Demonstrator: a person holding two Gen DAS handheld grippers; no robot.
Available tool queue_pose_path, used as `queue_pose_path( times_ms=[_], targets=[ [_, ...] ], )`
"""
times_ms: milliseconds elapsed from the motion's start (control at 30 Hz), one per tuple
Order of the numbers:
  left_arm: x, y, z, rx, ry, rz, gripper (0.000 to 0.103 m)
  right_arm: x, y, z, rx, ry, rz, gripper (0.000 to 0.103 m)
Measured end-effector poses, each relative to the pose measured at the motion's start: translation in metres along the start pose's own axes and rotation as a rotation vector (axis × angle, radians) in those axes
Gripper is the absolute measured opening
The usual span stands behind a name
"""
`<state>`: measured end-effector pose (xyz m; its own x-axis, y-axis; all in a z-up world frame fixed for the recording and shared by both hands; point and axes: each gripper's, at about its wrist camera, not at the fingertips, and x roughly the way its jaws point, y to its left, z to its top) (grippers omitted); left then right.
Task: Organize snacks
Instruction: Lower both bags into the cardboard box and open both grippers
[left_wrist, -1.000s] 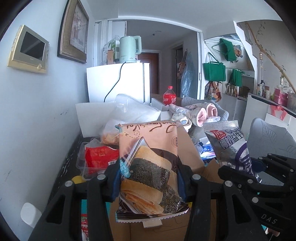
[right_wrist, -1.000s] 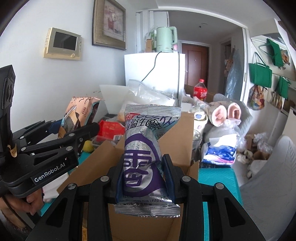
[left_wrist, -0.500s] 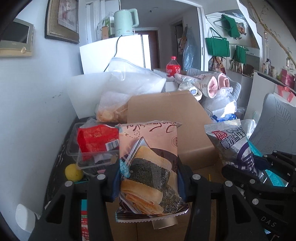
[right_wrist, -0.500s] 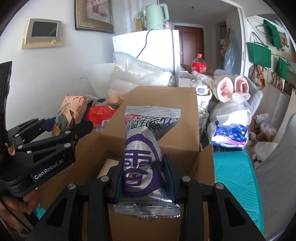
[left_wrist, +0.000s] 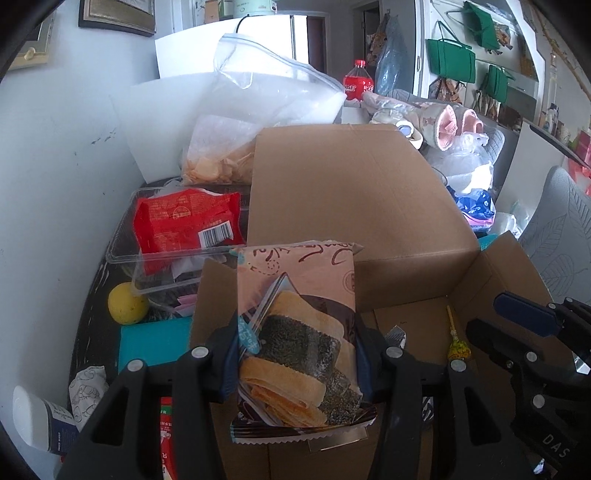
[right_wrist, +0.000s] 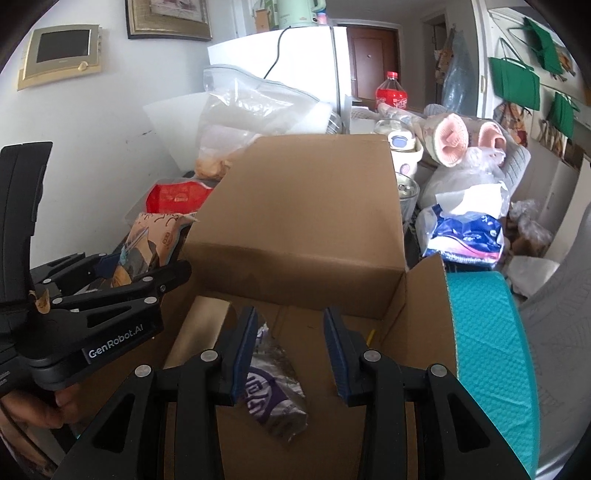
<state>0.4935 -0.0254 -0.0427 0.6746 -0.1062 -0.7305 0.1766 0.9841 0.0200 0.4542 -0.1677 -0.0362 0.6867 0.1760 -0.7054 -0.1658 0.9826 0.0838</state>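
My left gripper (left_wrist: 297, 343) is shut on a peach snack bag (left_wrist: 295, 295) printed with seaweed crackers, held upright over the near left corner of an open cardboard box (left_wrist: 351, 192). In the right wrist view that bag (right_wrist: 155, 236) shows at the left in the left gripper (right_wrist: 144, 266), with a person's hand below it. My right gripper (right_wrist: 290, 332) hangs over the box (right_wrist: 306, 206), open, with nothing between its blue pads. A silver and purple snack bag (right_wrist: 273, 391) lies on the box floor beneath it. The right gripper (left_wrist: 498, 325) is also at the right edge of the left wrist view.
A lollipop (left_wrist: 458, 349) lies in the box. Left of the box are a clear tray with a red packet (left_wrist: 184, 221), a lemon (left_wrist: 127, 302) and a zip bag of chips (left_wrist: 236, 140). A cola bottle (left_wrist: 356, 83) stands behind. A teal mat (right_wrist: 491, 350) and tissue pack (right_wrist: 465, 229) lie right.
Both grippers came down over the open box and tilted downward. The right gripper let go of the purple bag, which now lies inside the box. The left still holds its bag.
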Motion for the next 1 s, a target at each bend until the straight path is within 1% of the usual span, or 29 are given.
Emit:
queue_pose_path(
  times_ms=[67,267,300,333,433,533,667,800,900,1000],
  targets=[
    [0.003,-0.001,-0.001,-0.003,0.021,-0.009,0.05,0.002,-0.001,0.0,0.007,0.009,0.002,0.037],
    [0.01,-0.004,-0.002,-0.011,0.073,0.015,0.052,0.002,-0.005,0.0,0.016,0.02,-0.009,0.037],
    [0.011,-0.004,-0.003,-0.014,0.081,0.018,0.052,0.003,-0.005,0.0,0.019,0.023,-0.01,0.039],
    [0.012,-0.003,-0.003,-0.015,0.085,0.021,0.052,0.003,-0.006,0.0,0.024,0.027,-0.012,0.04],
    [0.011,-0.002,-0.005,-0.018,0.088,0.02,0.052,0.002,-0.007,0.0,0.028,0.03,-0.023,0.04],
    [0.005,-0.004,-0.005,-0.018,0.08,0.026,0.052,0.0,-0.006,0.001,0.016,0.028,-0.033,0.04],
    [-0.012,-0.007,-0.005,-0.014,0.022,0.051,0.052,-0.006,-0.005,0.0,0.014,0.025,-0.039,0.04],
    [-0.029,-0.008,-0.006,-0.031,-0.005,0.042,0.052,-0.015,-0.007,-0.004,0.021,0.021,-0.044,0.04],
    [-0.042,-0.009,-0.008,-0.036,-0.014,0.021,0.052,-0.028,-0.008,-0.005,0.026,0.009,-0.054,0.04],
    [-0.054,-0.011,-0.007,-0.036,-0.021,0.016,0.052,-0.043,-0.006,-0.005,0.023,-0.009,-0.064,0.04]
  ],
)
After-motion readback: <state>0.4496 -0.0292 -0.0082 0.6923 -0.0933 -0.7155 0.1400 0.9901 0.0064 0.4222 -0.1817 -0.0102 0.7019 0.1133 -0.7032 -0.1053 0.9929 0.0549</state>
